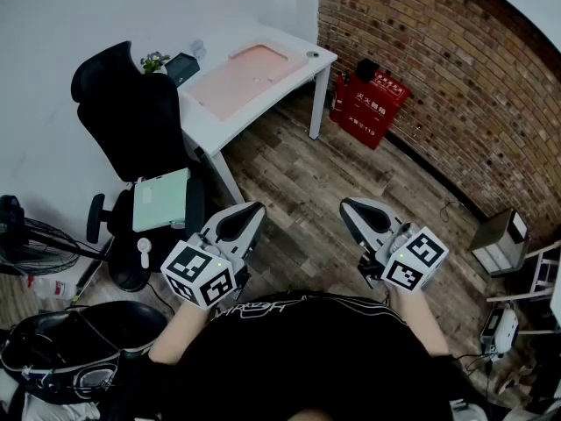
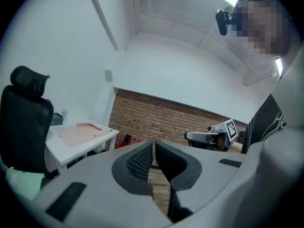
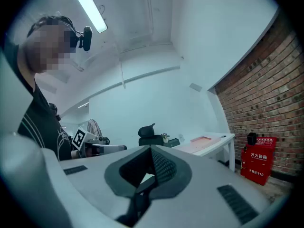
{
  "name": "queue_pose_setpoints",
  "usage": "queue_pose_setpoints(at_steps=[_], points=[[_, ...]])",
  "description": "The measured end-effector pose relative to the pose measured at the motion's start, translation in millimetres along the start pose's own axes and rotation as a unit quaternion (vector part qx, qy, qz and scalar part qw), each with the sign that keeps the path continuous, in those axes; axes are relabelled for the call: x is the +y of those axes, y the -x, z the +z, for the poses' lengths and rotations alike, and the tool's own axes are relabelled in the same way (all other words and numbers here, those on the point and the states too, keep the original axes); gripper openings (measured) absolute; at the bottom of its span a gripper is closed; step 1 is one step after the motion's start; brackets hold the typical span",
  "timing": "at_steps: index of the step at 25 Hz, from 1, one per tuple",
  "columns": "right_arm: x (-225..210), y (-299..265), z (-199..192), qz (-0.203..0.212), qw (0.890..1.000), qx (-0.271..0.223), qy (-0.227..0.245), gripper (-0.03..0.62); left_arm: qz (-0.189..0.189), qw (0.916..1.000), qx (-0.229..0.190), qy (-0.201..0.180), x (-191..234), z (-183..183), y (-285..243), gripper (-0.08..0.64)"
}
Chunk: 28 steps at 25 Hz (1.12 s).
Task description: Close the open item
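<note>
My left gripper [image 1: 252, 212] and right gripper [image 1: 350, 207] hang side by side in front of my body, above the wooden floor. Both are shut with nothing between the jaws, as the left gripper view [image 2: 154, 148] and the right gripper view [image 3: 151, 153] show. They are well short of the white desk [image 1: 302, 55], which carries a pink mat [image 1: 245, 73] and a small dark box [image 1: 181, 67]. A pale green flat item [image 1: 162, 198] lies on the seat of a black office chair [image 1: 131, 121]. I cannot tell which thing here stands open.
A red fire-extinguisher box [image 1: 372, 103] stands against the brick wall [image 1: 438, 68] on the right. A fan [image 1: 26, 244] and a black bag [image 1: 70, 340] sit at the lower left. A grey box [image 1: 501, 239] and cables lie at the right edge.
</note>
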State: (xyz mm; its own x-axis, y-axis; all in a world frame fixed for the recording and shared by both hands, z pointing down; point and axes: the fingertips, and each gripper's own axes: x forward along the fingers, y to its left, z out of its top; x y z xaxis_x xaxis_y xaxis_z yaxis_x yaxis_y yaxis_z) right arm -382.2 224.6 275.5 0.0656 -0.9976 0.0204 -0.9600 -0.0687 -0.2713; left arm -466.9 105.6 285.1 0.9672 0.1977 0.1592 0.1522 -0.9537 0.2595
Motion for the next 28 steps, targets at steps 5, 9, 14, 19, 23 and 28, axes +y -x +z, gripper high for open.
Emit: queue_pose_setpoints(at_steps=[5,9,14,19,23,28], points=[[-2,10,5,0.000,1.000,-0.003,0.009,0.002,-0.002,1.0000,0.001,-0.002,-9,1,-6,0.043],[-10,21,6,-0.007,1.000,-0.007,0.008,0.002,-0.005,1.0000,0.006,-0.004,-20,-1,-15,0.043],[-25,36,8,-0.026,0.999,-0.006,0.025,0.002,-0.009,0.9999,0.012,-0.006,-33,-5,-30,0.043],[-37,55,7,-0.033,0.999,-0.008,0.043,0.095,-0.007,0.9999,0.006,0.008,-45,-10,-50,0.046],[-50,76,-1,-0.042,0.998,-0.010,0.038,0.176,0.011,0.9998,0.008,0.015,-44,-23,-62,0.135],[-69,99,-10,-0.059,0.998,-0.005,0.026,0.244,0.022,0.9988,0.008,0.043,-41,-36,-80,0.211]])
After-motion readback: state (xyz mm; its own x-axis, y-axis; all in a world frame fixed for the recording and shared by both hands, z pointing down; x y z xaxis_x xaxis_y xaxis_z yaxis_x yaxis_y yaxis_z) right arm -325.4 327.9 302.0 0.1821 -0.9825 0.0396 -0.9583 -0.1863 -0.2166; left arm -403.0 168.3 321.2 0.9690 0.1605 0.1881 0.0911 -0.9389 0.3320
